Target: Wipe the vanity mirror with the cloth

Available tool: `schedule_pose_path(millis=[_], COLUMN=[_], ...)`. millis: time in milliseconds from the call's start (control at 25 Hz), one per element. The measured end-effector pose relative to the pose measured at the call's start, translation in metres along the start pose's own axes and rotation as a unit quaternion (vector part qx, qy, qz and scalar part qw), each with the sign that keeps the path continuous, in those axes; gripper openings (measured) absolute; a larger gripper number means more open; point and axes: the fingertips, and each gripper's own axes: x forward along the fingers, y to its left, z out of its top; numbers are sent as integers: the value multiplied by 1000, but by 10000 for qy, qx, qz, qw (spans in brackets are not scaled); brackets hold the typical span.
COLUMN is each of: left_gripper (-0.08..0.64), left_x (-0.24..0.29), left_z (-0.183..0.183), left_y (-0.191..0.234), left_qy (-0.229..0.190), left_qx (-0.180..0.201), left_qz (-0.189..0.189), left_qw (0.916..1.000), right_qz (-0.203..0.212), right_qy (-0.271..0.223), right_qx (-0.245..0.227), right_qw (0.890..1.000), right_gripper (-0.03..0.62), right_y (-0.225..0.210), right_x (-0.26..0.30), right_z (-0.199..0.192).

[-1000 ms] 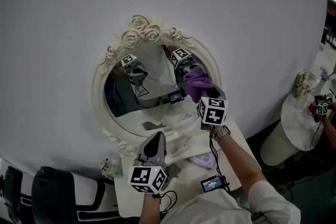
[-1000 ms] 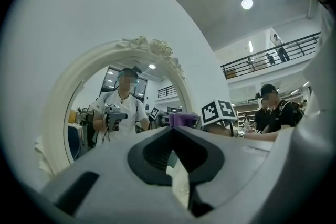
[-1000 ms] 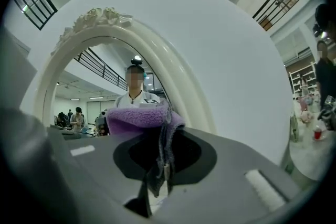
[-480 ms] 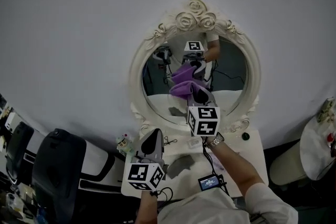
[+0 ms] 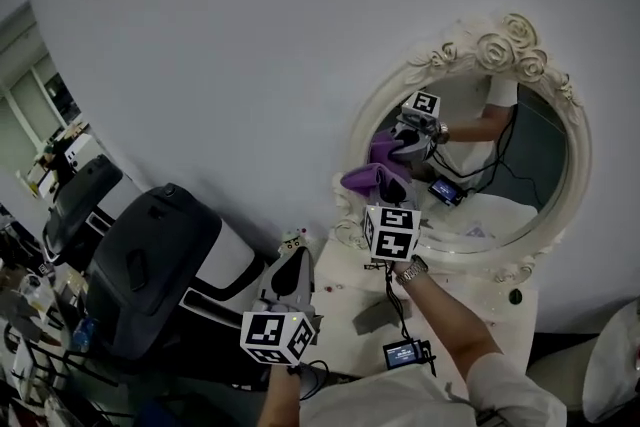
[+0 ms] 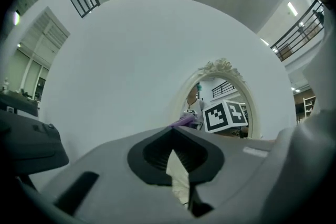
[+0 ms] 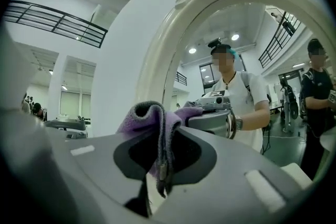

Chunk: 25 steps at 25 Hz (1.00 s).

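The oval vanity mirror [image 5: 500, 165] in its cream rose-carved frame [image 5: 505, 40] stands at the right of the head view. My right gripper [image 5: 387, 185] is shut on a purple cloth [image 5: 362, 179] and holds it against the glass at the mirror's left edge. In the right gripper view the cloth [image 7: 149, 123] bulges out of the right gripper [image 7: 160, 131], right in front of the mirror frame [image 7: 173, 60]. My left gripper [image 5: 295, 257] hangs lower, over the table's left end. It is shut on nothing, and its tips [image 6: 172, 128] meet with the mirror [image 6: 223, 107] beyond.
A white vanity table [image 5: 450, 310] stands below the mirror with a small screen device [image 5: 405, 352] and a grey object [image 5: 375, 315] on it. A small figurine [image 5: 292, 240] sits at its left corner. A black office chair [image 5: 150, 265] stands to the left.
The head view has swung left, so the mirror now shows at the right. My right gripper has carried the cloth from the glass's right side to its left edge. The left gripper stays low.
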Motion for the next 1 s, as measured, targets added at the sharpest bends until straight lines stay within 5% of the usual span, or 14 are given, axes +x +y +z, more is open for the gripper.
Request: schedule_pose_path(millis=[160, 360, 600, 1000], left_gripper=[2, 2, 2, 2], left_x=[-3, 12, 41, 78], left_z=[-5, -10, -13, -26], left_y=[5, -14, -66, -170], left_qy=[91, 217, 257, 287], left_qx=[14, 101, 142, 23], left_qz=[85, -248, -1088, -2502], left_qw=[9999, 9994, 9936, 9678], right_qz=[-149, -531, -1093, -2536], right_qy=[128, 199, 121, 72], right_qx=[41, 57, 43, -52], right_qw=[9998, 9984, 9939, 9673], right_gripper=[55, 55, 57, 61], right_y=[-7, -39, -103, -239], right_x=[9, -4, -44, -137], right_z=[-12, -21, -21, -11])
